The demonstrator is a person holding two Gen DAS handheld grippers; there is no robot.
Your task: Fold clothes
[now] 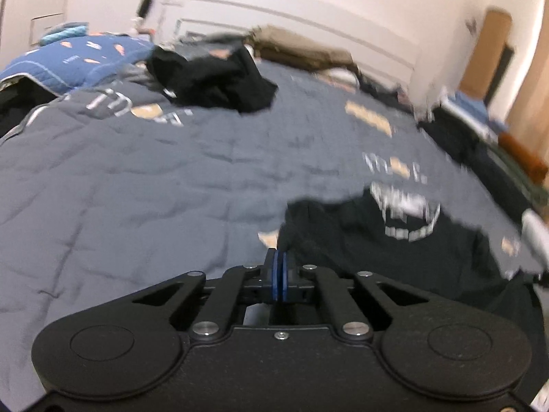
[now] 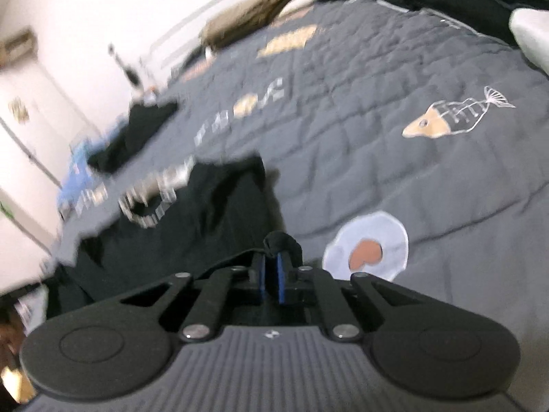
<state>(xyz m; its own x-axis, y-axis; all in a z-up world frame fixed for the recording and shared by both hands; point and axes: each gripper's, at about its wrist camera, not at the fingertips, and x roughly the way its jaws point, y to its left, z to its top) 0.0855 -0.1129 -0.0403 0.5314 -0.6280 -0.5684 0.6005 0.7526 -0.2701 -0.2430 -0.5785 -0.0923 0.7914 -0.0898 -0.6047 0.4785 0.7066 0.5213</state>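
One grey quilted bedspread (image 1: 144, 178), soft and puckered, serves as the folding surface | black T-shirt (image 1: 394, 250), limp knit with white print, lies on it near its edge | right claw (image 2: 273, 271) clenched on bunched shirt fabric, apparently to spread it | left claw (image 1: 278, 274) pinched closed at the shirt's edge, grip on cloth unclear

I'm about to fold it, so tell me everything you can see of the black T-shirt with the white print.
The black T-shirt is soft, dark fabric with a blurred white print on it. It lies rumpled, not yet folded, on the grey quilted bedspread. The right gripper is shut on a bunched bit of its edge. The left gripper is shut at another edge; whether it holds cloth is unclear.
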